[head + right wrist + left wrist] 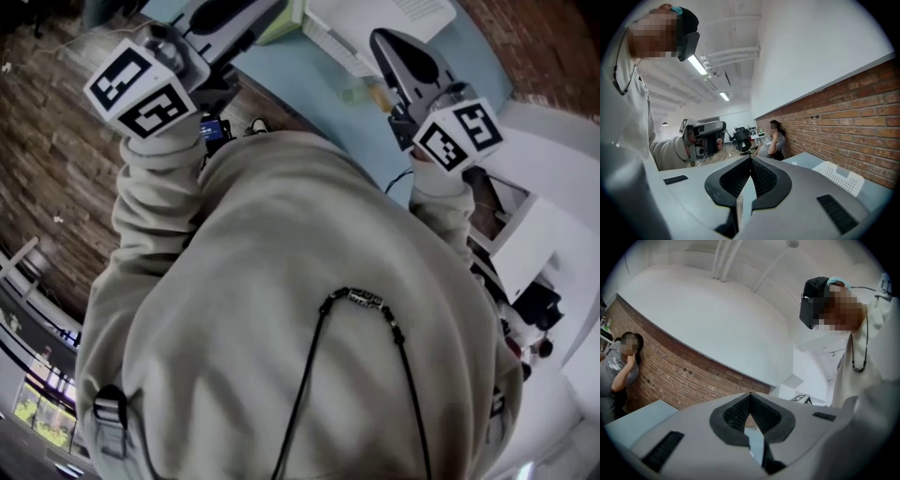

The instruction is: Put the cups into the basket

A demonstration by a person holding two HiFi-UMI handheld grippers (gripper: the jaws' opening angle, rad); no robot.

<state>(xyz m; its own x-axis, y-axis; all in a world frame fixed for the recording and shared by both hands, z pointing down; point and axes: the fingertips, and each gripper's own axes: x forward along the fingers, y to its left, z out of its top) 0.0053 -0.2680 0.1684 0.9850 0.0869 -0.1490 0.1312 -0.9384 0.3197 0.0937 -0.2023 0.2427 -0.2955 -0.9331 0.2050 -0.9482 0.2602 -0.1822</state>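
Observation:
Both grippers are held up level in front of my grey sweatshirt, above the near edge of a light blue table (pixel 309 94). My left gripper (pixel 239 19) is at the top left and my right gripper (pixel 382 39) at the top right. Each gripper's own view shows its jaws closed tip to tip with nothing between them: left gripper (pixel 751 393), right gripper (pixel 751 157). A white perforated basket (pixel 839 177) stands on the table by the brick wall. Small pale things (pixel 361 94) lie on the table, too blurred to tell whether they are cups.
A brick wall (pixel 853 108) runs along the table's far side. A person (pixel 773 140) sits against it. An office chair (pixel 740 138) stands further back. White furniture (pixel 530 239) is at my right, and wood floor (pixel 47 141) at my left.

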